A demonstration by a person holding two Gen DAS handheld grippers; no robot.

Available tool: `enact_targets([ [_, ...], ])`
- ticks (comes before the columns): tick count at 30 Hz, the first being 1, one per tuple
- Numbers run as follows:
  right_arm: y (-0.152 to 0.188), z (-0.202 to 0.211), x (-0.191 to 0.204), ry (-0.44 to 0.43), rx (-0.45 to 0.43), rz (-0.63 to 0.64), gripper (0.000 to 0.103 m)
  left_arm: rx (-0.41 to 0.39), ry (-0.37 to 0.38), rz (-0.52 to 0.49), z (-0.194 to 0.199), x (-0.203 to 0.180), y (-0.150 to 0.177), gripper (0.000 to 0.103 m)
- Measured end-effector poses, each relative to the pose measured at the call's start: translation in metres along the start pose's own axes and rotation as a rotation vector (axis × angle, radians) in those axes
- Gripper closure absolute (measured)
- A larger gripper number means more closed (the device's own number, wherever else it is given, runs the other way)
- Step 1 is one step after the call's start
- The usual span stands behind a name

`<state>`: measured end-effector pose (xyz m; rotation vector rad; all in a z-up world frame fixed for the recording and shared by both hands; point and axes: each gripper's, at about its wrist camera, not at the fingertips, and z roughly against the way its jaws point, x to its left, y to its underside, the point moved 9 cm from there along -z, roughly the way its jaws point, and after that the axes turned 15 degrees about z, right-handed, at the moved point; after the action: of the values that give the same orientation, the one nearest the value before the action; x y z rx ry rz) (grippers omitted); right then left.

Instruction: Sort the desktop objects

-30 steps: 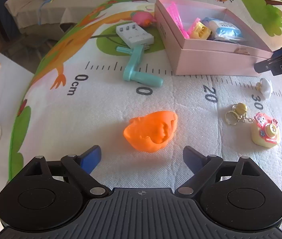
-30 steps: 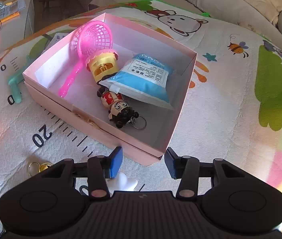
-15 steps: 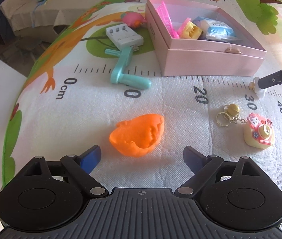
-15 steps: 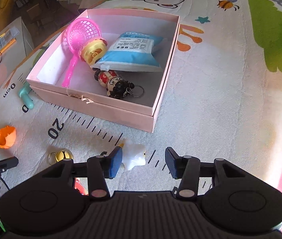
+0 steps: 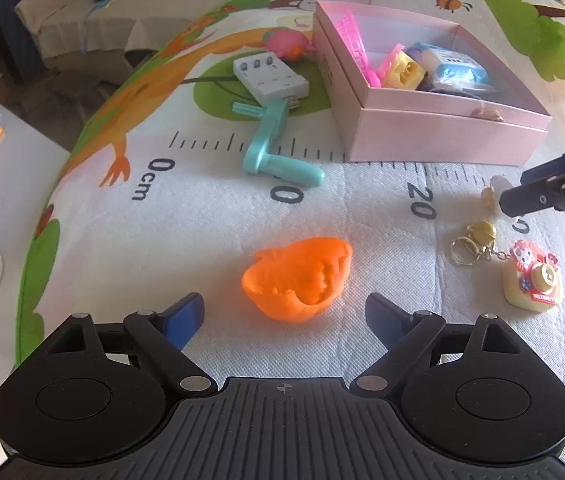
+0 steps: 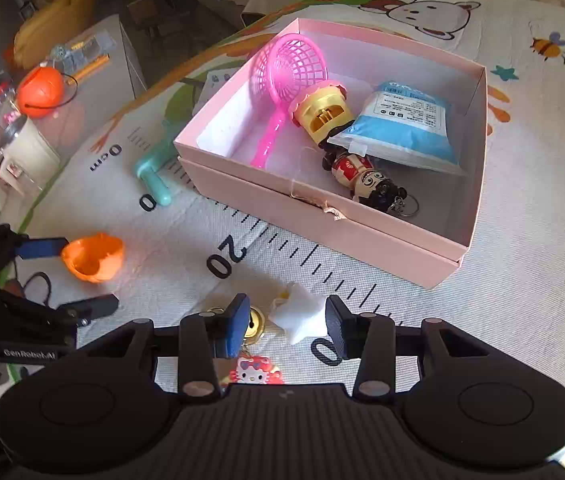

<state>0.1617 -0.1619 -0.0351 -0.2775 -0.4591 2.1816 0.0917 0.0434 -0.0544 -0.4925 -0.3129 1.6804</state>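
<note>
- Between the fingers of your right tool point(image 6: 287, 326) sits the little white star toy point(image 6: 302, 314). The fingers are closing, and the pads do not look pressed on it yet.
- Your left tool point(image 5: 284, 314) is spread wide and is closing a bit. The orange shell cup point(image 5: 297, 278) sits just in front of the gap, not held.
- Both toys lie on the play mat point(image 5: 162, 240), near the pink box point(image 6: 322, 216) where the other toys are.
- The gold bell point(image 6: 254, 320) and the pink cat keychain point(image 6: 256, 372) are right beside your right tool's left finger. I think that finger could catch the bell and drag it along.
- The star looks small and smooth. If you pinch only one point, it may pop out.
- The orange cup looks soft and open. A hard squeeze could squash it or flip it.
- You can read "0cm", "0" and "20" on the mat's ruler point(image 5: 282, 194).
- Your left tool's side says "GenRobot.AI". The writing on the blue packet point(image 6: 402, 128) is too small to read.
</note>
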Motion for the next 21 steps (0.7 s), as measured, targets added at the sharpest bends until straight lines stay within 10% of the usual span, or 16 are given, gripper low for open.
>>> enact_targets([
  [9,0.005,-0.023,0.000,0.079,0.073,0.062,0.071,-0.002,-0.029,-0.035,-0.004,-0.011,-0.012,0.046],
  [21,-0.009,0.014,0.027,0.064,0.016,0.148,0.081,-0.039,-0.017,-0.070,0.025,-0.021,-0.017,0.046],
])
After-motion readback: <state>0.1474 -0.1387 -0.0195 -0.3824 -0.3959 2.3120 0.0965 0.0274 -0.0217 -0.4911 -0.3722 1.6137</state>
